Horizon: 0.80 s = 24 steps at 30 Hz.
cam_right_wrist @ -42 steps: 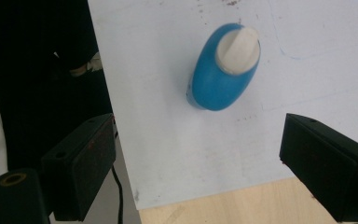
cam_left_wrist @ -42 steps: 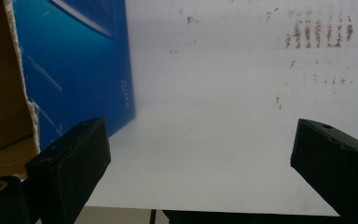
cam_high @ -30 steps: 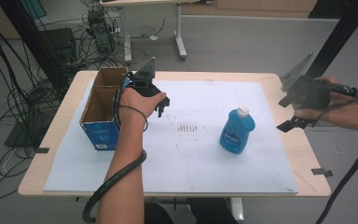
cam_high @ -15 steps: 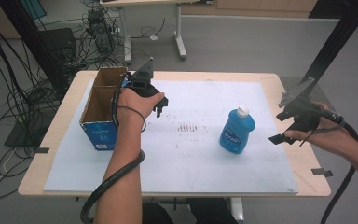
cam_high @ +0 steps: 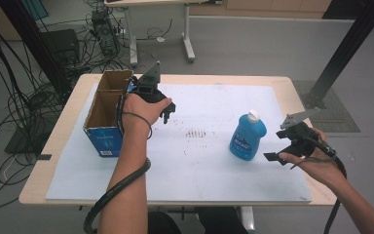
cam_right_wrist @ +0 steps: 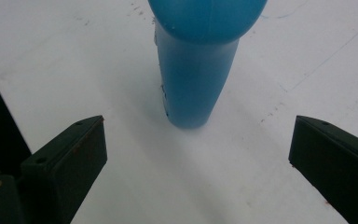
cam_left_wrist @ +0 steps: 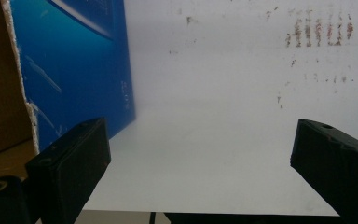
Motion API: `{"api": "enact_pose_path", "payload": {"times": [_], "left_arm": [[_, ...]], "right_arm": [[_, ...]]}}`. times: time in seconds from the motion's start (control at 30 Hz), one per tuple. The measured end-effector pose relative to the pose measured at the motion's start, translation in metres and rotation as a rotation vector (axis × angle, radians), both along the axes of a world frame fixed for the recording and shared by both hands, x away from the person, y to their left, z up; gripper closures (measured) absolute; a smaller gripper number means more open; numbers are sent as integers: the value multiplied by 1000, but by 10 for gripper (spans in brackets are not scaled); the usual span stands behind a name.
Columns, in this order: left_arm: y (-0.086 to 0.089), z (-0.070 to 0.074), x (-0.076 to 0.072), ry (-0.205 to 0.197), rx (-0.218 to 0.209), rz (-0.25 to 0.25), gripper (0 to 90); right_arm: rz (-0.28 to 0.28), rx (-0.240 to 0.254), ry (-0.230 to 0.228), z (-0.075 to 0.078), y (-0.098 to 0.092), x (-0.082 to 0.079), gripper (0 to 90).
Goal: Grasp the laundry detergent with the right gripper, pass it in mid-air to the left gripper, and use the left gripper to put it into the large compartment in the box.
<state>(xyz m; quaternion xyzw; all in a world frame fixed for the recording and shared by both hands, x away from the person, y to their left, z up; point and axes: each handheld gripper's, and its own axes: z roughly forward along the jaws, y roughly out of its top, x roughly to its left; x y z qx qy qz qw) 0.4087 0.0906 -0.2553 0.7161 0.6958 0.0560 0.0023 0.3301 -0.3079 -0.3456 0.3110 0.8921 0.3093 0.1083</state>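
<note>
- While the blue bottle (cam_high: 247, 137) stands upright on the white sheet (cam_high: 204, 161) in the high view, the right gripper (cam_high: 278, 148) is seen just beside it on the right side, low over the sheet, jaws turned toward the bottle and not touching it; a sideways grasp of the body is judged to be the step in hand.
- The left gripper (cam_high: 168, 111) is held beside the open cardboard box (cam_high: 108, 109) at the left of the table (cam_high: 282, 84), well apart from the bottle. It is judged to be parked there, or placed to steady the box as a likely destination.
- Left gripper view: the 2 jaws are spread wide with nothing between them, only bare white sheet (cam_left_wrist: 214, 140). The blue printed wall of the box (cam_left_wrist: 74, 65) is seen close at the left, which suggests the tool is kept beside the box rather than on it.
- Right gripper view: the jaws have just been opening and stand wide, with nothing gripped. The bottle (cam_right_wrist: 196, 79) is centred ahead of the gap, not yet between the pads; this alignment is judged to prepare a straight advance before closing.
</note>
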Motion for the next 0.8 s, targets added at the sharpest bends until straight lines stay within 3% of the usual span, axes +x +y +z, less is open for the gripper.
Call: {"api": "enact_pose_path", "payload": {"times": [0.23,0.8], "left_arm": [[-1,0,-1,-5,0,-4,52],[-1,-2,-1,0,9,-12,52]], "right_arm": [[-85,101,-55,-27,9,2,29],[-135,181,-125,-52,31,11,26]]}}
